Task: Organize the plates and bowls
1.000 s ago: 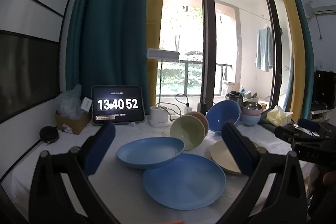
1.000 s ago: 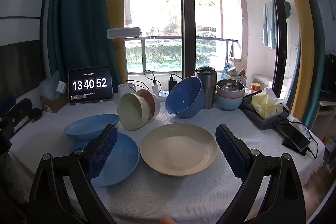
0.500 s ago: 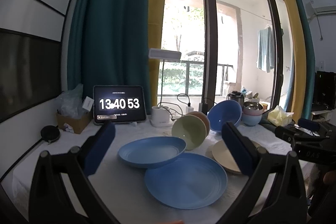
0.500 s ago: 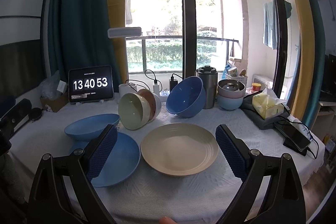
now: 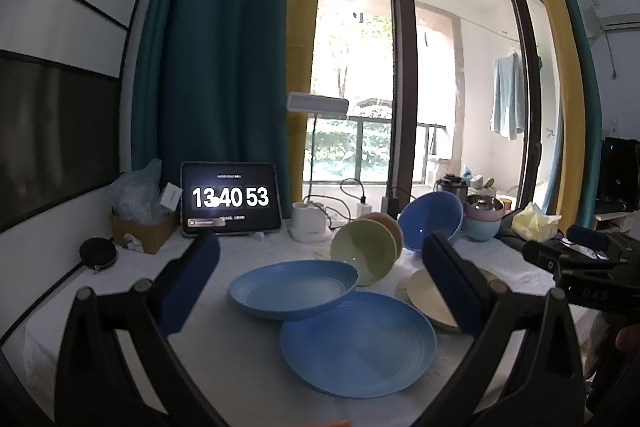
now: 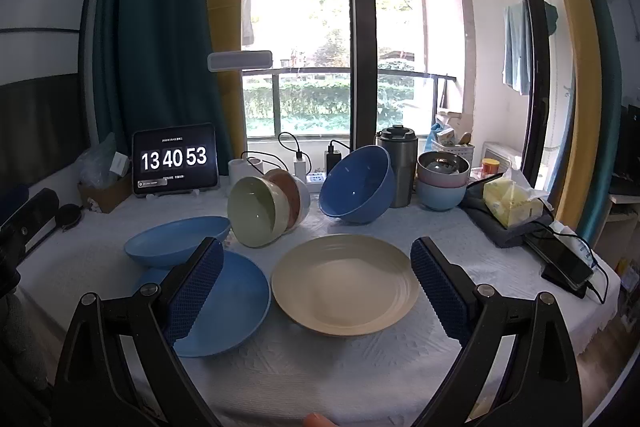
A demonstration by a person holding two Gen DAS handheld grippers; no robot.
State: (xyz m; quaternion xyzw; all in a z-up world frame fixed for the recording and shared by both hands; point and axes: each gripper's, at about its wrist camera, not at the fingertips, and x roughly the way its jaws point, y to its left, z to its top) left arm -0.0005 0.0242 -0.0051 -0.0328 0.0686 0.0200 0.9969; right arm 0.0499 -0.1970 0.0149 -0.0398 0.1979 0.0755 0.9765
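Since a second ago only the clock has ticked on and my left view has crept slightly nearer; no dish has shifted on the white-clothed table (image 6: 320, 367). Both my left gripper (image 5: 320, 279) and right gripper (image 6: 316, 279) hang with jaws spread wide and empty above the near edge: the flat blue round plate (image 5: 358, 343) and cream ribbed plate (image 6: 344, 283) lie side by side there, the deeper blue plate (image 5: 292, 287) overlaps the flat one's rim toward the left edge. The big blue bowl (image 6: 356, 183) and the nested green-and-brown bowls (image 6: 258, 205) lean tipped near the far edge, so I judge nothing is stacked yet and all the sorting remains.
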